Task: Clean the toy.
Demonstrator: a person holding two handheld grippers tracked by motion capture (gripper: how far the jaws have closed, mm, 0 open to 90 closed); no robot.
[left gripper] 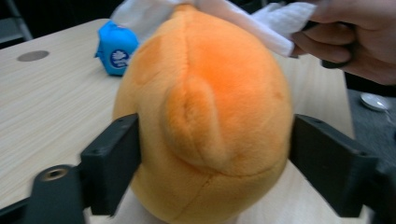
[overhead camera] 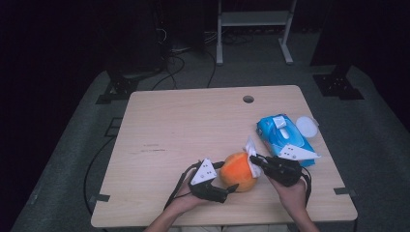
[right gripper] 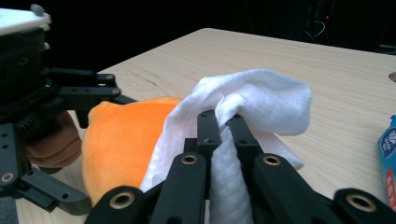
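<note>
Your left tongs (overhead camera: 231, 189) sit at the near side of the bench (overhead camera: 183, 125), spread wide around the orange plush toy (overhead camera: 239, 170). In the left gripper view the toy (left gripper: 205, 116) bulges between the two black jaws; the left jaw lies against its fur, while the right jaw sits right at its flank, and you cannot tell there whether it presses. With the jaws this far apart, the toy rests on the bench rather than hanging in a firm pinch, so count these tongs as released.

Your right tongs (overhead camera: 255, 160) are clenched on a white wipe (overhead camera: 252, 153). The right gripper view shows the wipe (right gripper: 261, 100) bunched between the closed jaws, its loose folds draped over the upper side of the toy (right gripper: 123, 140) and touching it. The left gripper view shows the same wipe (left gripper: 280, 28) laid across the toy's top, with your right hand (left gripper: 345, 37) just behind it.

The toy stands near the front edge of the bench, right of centre, between your two hands. Behind your right hand lies a blue pack of wipes (overhead camera: 285, 137), with a round white lid (overhead camera: 307, 126) just beside it near the bench's right edge.
</note>
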